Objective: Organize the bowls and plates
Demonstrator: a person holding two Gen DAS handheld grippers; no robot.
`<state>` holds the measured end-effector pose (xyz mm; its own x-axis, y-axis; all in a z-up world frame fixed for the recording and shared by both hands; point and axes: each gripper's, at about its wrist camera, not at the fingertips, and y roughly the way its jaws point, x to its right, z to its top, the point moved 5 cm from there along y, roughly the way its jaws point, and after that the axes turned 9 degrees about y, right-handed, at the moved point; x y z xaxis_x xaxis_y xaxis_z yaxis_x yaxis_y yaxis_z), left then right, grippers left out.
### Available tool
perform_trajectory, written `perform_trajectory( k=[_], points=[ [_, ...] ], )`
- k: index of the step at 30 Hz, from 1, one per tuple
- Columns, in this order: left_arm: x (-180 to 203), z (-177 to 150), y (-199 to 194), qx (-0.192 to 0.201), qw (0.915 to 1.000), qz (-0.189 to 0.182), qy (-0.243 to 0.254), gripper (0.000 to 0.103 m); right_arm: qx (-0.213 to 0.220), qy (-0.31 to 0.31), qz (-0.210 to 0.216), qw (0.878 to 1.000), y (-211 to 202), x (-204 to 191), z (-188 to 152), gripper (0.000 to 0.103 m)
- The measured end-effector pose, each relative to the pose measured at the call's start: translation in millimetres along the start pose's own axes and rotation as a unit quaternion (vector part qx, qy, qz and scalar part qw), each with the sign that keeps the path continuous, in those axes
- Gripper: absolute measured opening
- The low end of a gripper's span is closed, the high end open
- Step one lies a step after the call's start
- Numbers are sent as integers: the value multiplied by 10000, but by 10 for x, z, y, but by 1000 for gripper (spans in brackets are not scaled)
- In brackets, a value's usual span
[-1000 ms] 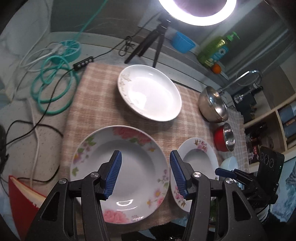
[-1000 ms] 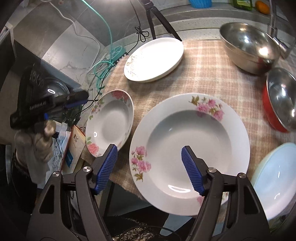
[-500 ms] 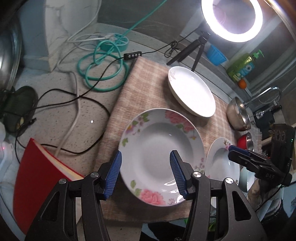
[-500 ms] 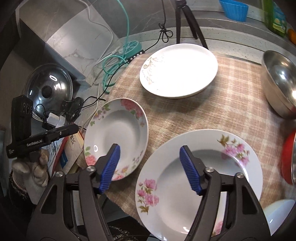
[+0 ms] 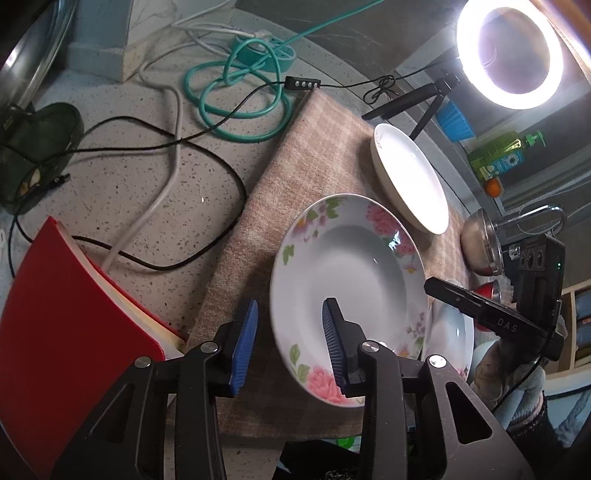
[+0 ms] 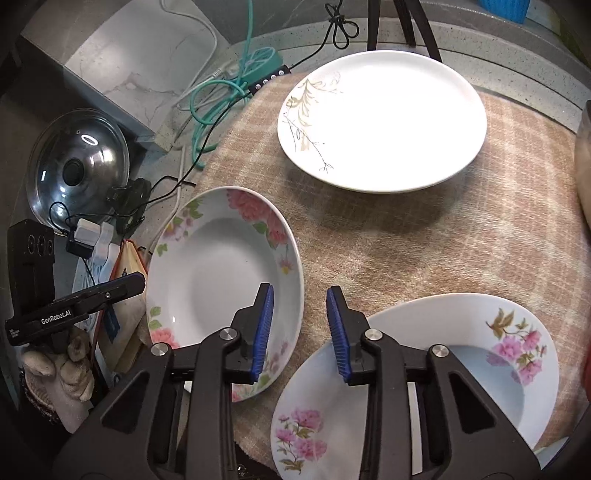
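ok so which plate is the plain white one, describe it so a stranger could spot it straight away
Start from the checked beige cloth that covers the counter. At its far end, just in front of the black tripod legs, lies the white plate. The two plates nearer the camera have pink flowers round their rims; this one is flatter and bare, with only a thin tan leaf sprig on one side.
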<state>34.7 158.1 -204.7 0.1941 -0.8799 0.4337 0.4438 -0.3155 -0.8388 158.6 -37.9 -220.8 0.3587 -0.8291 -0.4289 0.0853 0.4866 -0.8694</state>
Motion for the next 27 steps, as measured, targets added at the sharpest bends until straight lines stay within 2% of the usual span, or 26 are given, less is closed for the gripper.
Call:
perform_trajectory(
  k=[3, 5, 11, 15, 27],
  points=[
    [-5, -7, 28, -37, 10000, -60, -29, 27, -54, -28, -39, 10000, 50, 5, 7, 27],
    [2, -4, 40, -57, 9999, -94, -33, 27, -103, -36, -31, 9999, 79, -2, 4, 20],
    [-14, 8, 77, -101, 9999, -87, -56, 20, -214, -29, 12, 9998, 151, -11, 11, 14],
    [-32, 11, 95, -148, 9998, -91, -45, 16, -216, -19, 17, 9998, 175, -25, 13, 13],
    [-43, 41, 146, -215, 9996, -146, -105, 16, -206, 93, 36, 9997, 173, -5, 15, 13]
  ],
)
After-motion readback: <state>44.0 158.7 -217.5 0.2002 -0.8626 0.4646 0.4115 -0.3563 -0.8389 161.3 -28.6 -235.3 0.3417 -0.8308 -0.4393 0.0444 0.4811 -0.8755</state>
